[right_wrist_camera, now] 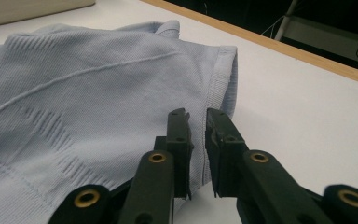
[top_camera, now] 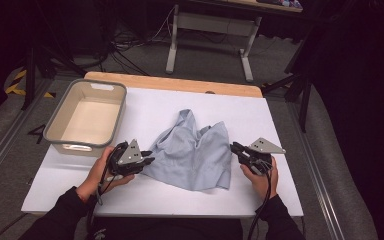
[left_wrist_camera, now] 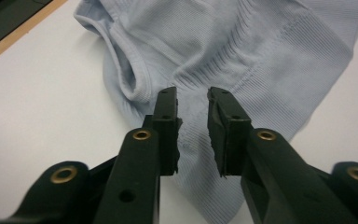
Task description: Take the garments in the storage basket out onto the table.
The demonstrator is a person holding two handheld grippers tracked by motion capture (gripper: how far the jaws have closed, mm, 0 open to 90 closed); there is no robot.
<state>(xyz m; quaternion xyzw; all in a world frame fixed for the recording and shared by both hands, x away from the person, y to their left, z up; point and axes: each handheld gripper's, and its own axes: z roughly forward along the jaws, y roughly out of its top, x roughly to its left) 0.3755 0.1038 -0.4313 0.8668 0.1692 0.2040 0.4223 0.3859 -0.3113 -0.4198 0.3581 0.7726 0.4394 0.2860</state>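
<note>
Cloth of pale blue ribbed knit, a small garment [top_camera: 192, 152], lies crumpled on the white table [top_camera: 280, 125] between the two grippers. It has no clean long axis; its bulk spreads from one gripper to the other, and one narrow part rises to a peak on the side away from the person, so the garment points away from both hands. A banded hem shows along its edge in the right gripper view [right_wrist_camera: 219, 84], and a rolled opening shows in the left gripper view [left_wrist_camera: 130, 74].

The left gripper [top_camera: 147, 159] sits at the garment's near-left edge, aimed across it toward the other hand. Its jaws stand a little apart with a clear gap, hovering over the fabric [left_wrist_camera: 261, 65]; nothing is pinched between them.

The right gripper [top_camera: 235, 148] is at the garment's opposite edge, facing the left one. Its jaws are nearly together with a thin slit left, right by the hem; whether they nip the cloth I cannot tell.

Beyond the left gripper, away from the person, a beige tub [top_camera: 55, 120] stands on the table, apart from the garment.
</note>
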